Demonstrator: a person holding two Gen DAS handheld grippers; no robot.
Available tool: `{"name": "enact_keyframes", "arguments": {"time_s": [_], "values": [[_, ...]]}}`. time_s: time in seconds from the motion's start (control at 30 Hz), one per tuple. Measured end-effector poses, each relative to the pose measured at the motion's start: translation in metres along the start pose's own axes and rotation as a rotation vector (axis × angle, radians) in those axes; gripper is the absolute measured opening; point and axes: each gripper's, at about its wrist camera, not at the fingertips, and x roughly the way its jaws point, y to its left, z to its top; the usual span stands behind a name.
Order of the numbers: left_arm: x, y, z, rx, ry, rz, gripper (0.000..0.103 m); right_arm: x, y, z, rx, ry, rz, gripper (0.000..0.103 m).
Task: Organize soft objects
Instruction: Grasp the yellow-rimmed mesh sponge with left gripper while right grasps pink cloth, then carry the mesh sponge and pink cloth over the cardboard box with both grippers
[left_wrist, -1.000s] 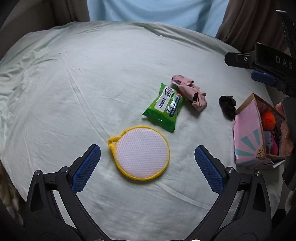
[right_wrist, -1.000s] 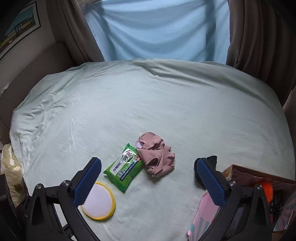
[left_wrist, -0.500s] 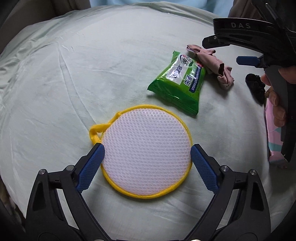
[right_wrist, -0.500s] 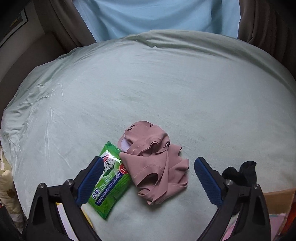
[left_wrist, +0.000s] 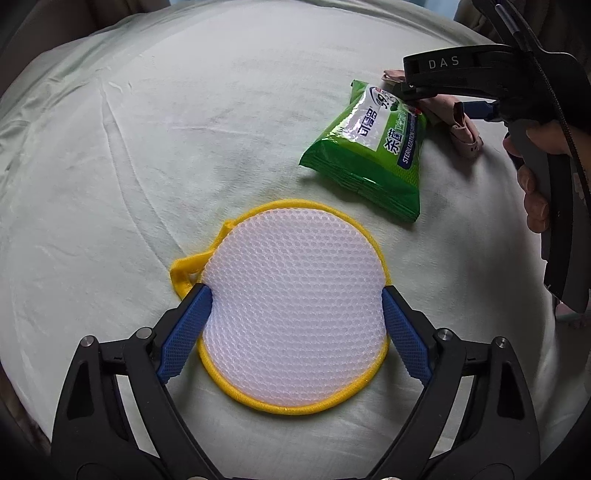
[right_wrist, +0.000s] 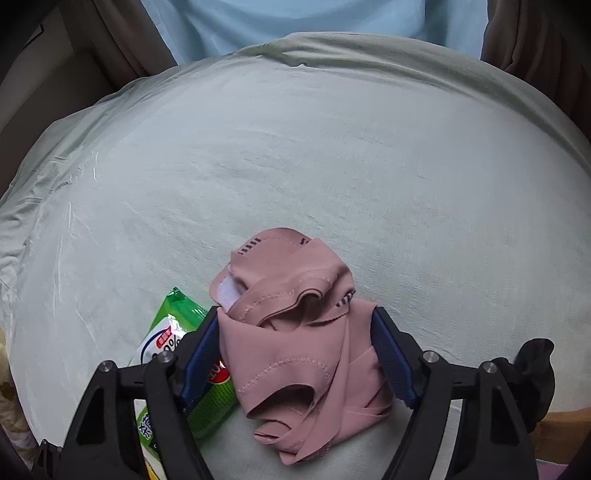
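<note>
Nothing looks stowed yet: the left gripper (left_wrist: 295, 317), jaws just closing, brackets the mesh pad (left_wrist: 293, 306), the right gripper (right_wrist: 295, 354) closes around the pink garment (right_wrist: 303, 350), while the wipes pack (left_wrist: 373, 151) and black item (right_wrist: 535, 369) wait.

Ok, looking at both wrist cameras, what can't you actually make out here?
- Wipes pack, right wrist view: its lower half sits behind the right tongs.
- Pink cloth, left wrist view: mostly covered by the right tongs' black arm.
- Black cloth, right wrist view: partly behind the tongs' frame; what it is stays unclear.
- Round mesh pad, left wrist view: whether the left tongs press its rim or only touch it.
</note>
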Motion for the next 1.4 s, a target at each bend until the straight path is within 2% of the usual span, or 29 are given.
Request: {"name": "enact_keyframes", "arguments": {"time_s": [0.03,0.2,0.4,0.47,0.73,0.87,1.2,1.4], "values": [[-0.001,0.001,0.0,-0.005,0.003,0.004,0.084,0.0,0.003,0.001,-0.01,-0.002,-0.007,0.068],[-0.007,0.015,0.001,-0.052,0.009,0.01,0.058,0.0,0.003,-0.002,-0.032,-0.017,-0.033,0.055],[-0.015,0.024,0.002,-0.043,-0.007,0.018,0.038,-0.009,-0.001,-0.004,-0.013,-0.037,-0.023,0.044],[-0.021,0.028,0.006,-0.045,-0.016,0.014,0.036,-0.014,-0.003,-0.006,-0.008,-0.041,-0.021,0.043],[-0.063,0.023,0.034,-0.006,-0.104,0.022,0.036,-0.057,-0.001,-0.006,0.024,-0.094,-0.006,0.042],[-0.102,0.018,0.042,0.007,-0.136,0.013,0.036,-0.093,0.004,-0.006,0.046,-0.111,0.006,0.042],[-0.221,0.008,0.081,0.096,-0.217,-0.01,0.036,-0.225,0.022,-0.009,0.115,-0.165,0.023,0.042],[-0.278,-0.029,0.1,0.171,-0.275,-0.042,0.036,-0.302,0.006,-0.018,0.178,-0.217,0.007,0.042]]}}
